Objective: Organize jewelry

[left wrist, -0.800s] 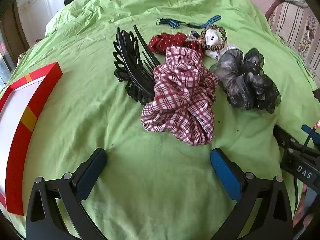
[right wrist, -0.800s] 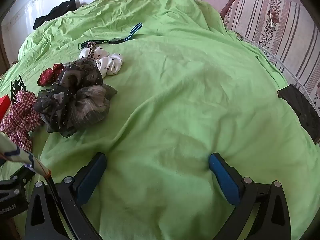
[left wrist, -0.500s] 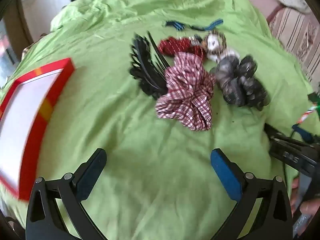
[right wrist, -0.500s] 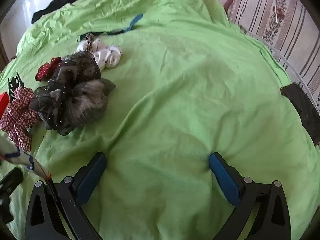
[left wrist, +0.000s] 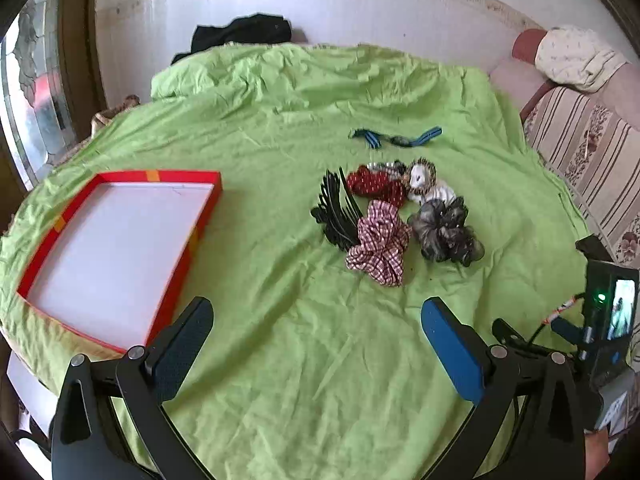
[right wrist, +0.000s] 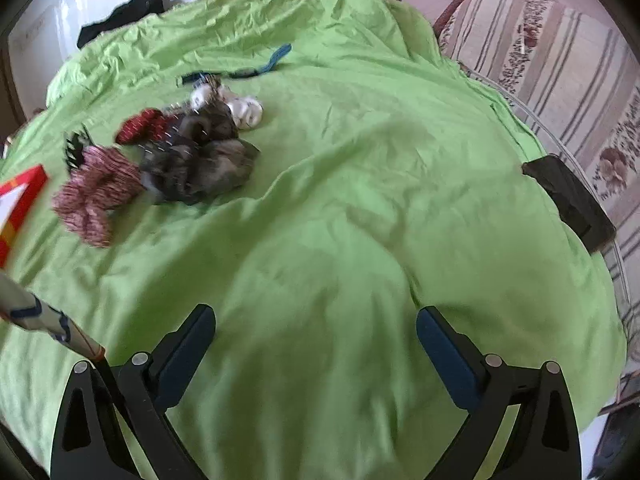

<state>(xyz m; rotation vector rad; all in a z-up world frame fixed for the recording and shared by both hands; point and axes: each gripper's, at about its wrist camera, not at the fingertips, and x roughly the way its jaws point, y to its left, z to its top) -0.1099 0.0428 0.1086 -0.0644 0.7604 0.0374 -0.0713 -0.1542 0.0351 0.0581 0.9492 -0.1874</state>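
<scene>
A pile of hair accessories lies mid-bed: a red plaid scrunchie (left wrist: 380,246), a grey sheer scrunchie (left wrist: 444,230), a black claw clip (left wrist: 336,212), a red dotted scrunchie (left wrist: 374,186), a white scrunchie (left wrist: 426,184) and a blue striped band (left wrist: 396,138). An empty red box with a white inside (left wrist: 116,248) sits to the left. My left gripper (left wrist: 316,340) is open and empty, well short of the pile. My right gripper (right wrist: 316,344) is open and empty over bare sheet; the pile, with its plaid scrunchie (right wrist: 94,196), is far to its upper left.
The green sheet (left wrist: 280,120) covers the bed. A striped sofa (left wrist: 580,148) stands at the right, with a black object (right wrist: 568,196) on the bed's right edge. Dark clothing (left wrist: 244,34) lies at the far end by the wall.
Both grippers have pulled back and risen away from the pile. The whole red box and the far wall have come into the left wrist view. Both stay open.
</scene>
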